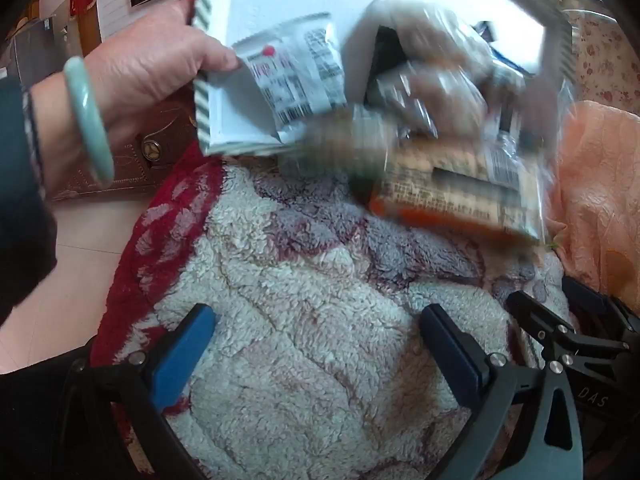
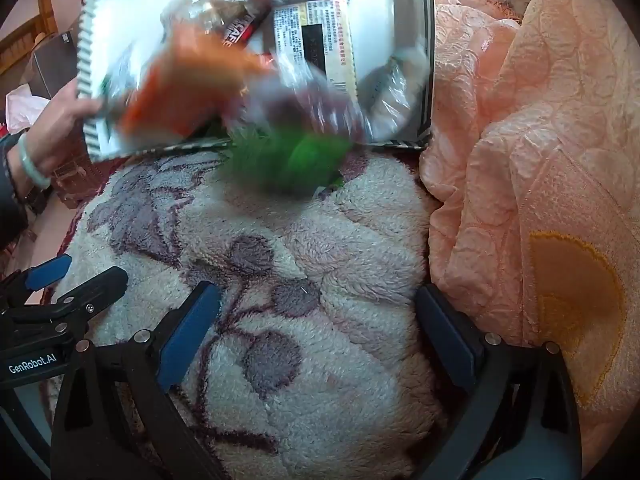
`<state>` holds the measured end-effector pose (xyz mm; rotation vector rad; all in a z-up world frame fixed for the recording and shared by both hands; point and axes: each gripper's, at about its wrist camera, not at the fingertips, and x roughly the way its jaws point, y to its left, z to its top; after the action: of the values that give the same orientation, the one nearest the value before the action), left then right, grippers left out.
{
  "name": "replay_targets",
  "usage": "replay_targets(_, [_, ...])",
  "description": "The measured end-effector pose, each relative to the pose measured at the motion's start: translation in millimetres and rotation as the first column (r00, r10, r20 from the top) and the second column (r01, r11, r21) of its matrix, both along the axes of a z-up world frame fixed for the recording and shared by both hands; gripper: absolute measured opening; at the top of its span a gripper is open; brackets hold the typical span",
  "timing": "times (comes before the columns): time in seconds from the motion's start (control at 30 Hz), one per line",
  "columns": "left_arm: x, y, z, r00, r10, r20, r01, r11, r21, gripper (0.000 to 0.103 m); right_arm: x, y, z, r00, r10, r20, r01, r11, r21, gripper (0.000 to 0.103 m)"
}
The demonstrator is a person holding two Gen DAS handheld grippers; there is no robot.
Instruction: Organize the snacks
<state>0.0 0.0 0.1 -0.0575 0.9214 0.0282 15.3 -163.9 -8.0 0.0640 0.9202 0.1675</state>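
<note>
The snack packets [image 1: 440, 120] are tumbling out of a tipped white box with a striped rim [image 1: 224, 120], blurred with motion across the upper middle of both frames. In the left wrist view a white packet with a barcode [image 1: 298, 76] is sliding over the box's lower edge at upper centre, and a beige and orange packet with printed text [image 1: 452, 196] is hanging at the right of the pile, just above the fleece. In the right wrist view an orange packet [image 2: 188, 84] is spilling at upper left, a beige label packet [image 2: 316, 40] is lying inside the box at top centre, and a green blur [image 2: 288, 164], too smeared to name, is falling onto the cloth just below the box.

A person's bare hand [image 1: 152, 68], wearing a pale green bangle [image 1: 88, 120], is gripping the box's left rim at the upper left of the frame and tilting it.

Below, a fluffy cream blanket with purple flowers [image 2: 320, 280] is filling the middle and lower frame, with a peach quilt [image 2: 540, 140] bunched along the right side.

The left gripper [image 1: 316, 344] is hanging over the blanket at the bottom of its frame, its blue-padded tongs spread wide with nothing between them. The right gripper [image 2: 320, 328] is doing the same in its own view, tongs wide apart and empty.

By my reading, the organizing is only starting: the snacks are being dumped out, none is sorted or grasped yet, and all the picking and placing is left.
</note>
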Motion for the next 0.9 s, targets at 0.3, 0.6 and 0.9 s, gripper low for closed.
replay_targets(0.3, [-0.2, 0.3, 0.6, 1.000, 0.000, 0.000, 0.000, 1.000, -0.001, 0.103, 0.6, -0.3, 1.0, 1.000, 0.001, -0.001, -0.001, 1.000, 0.000, 0.100])
replay_targets(0.6, [-0.4, -0.3, 0.6, 1.000, 0.000, 0.001, 0.000, 1.000, 0.004, 0.103, 1.5, -1.8, 0.5, 1.000, 0.001, -0.003, -0.001, 1.000, 0.002, 0.100])
replay_targets(0.9, [0.4, -0.6, 4.0, 1.000, 0.000, 0.000, 0.000, 1.000, 0.001, 0.103, 1.3, -2.3, 0.1, 1.000, 0.001, -0.002, -0.001, 1.000, 0.001, 0.100])
